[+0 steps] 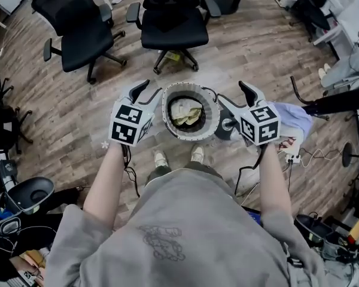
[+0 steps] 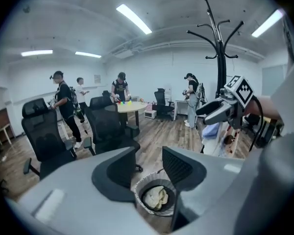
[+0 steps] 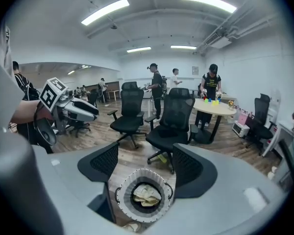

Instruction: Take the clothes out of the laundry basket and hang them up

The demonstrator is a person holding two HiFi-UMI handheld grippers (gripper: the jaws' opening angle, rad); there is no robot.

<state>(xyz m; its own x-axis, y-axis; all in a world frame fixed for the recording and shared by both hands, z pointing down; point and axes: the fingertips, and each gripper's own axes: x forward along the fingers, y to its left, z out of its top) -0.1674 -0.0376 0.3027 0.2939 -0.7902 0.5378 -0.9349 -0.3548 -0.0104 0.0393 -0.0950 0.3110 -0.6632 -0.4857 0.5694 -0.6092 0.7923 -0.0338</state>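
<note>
A round grey-and-white laundry basket (image 1: 166, 117) stands on the wood floor just ahead of my feet, with pale crumpled clothes (image 1: 185, 111) inside. My left gripper (image 1: 148, 93) hovers over its left rim and my right gripper (image 1: 234, 95) over its right rim. Both are open and hold nothing. In the left gripper view the basket (image 2: 138, 187) and clothes (image 2: 156, 197) show below the open left gripper (image 2: 147, 173). The right gripper view shows the basket (image 3: 121, 194) and clothes (image 3: 146, 194) below the open right gripper (image 3: 146, 163). A black coat stand (image 2: 219, 58) rises at the right.
Black office chairs (image 1: 170, 23) (image 1: 78, 31) stand beyond the basket. A pale blue garment (image 1: 294, 118) hangs at the right, with cables (image 1: 311, 157) on the floor beneath. Several people stand around a round table (image 3: 219, 109) across the room.
</note>
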